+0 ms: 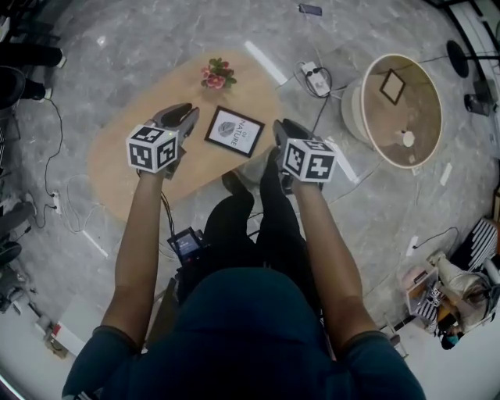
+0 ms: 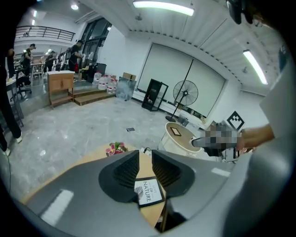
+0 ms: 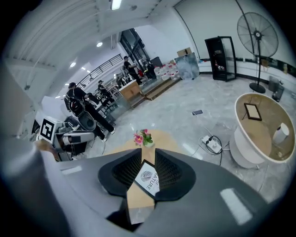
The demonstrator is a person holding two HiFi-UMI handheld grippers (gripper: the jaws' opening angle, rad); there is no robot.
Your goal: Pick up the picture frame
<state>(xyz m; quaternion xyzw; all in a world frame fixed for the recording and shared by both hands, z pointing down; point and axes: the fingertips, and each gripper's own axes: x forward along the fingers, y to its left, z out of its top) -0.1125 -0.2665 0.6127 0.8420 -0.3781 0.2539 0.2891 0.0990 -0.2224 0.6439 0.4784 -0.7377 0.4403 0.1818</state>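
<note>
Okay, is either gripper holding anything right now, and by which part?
Nothing is held. The left gripper and right gripper both hover with jaws apart and empty; the picture frame lies flat on the table between them.

Bright, even overhead light. Ceiling strip (image 2: 163, 6) blows out white at top centre of left gripper view; a second strip (image 2: 253, 65) glares at upper right. Floor (image 1: 141, 47) shows pale reflected streaks in head view. Shadows faint, diffuse. All views fisheye: lines bow, corners go black. Print on picture frame (image 1: 234, 132) legible at centre. Near foreground of both gripper views soft.
</note>
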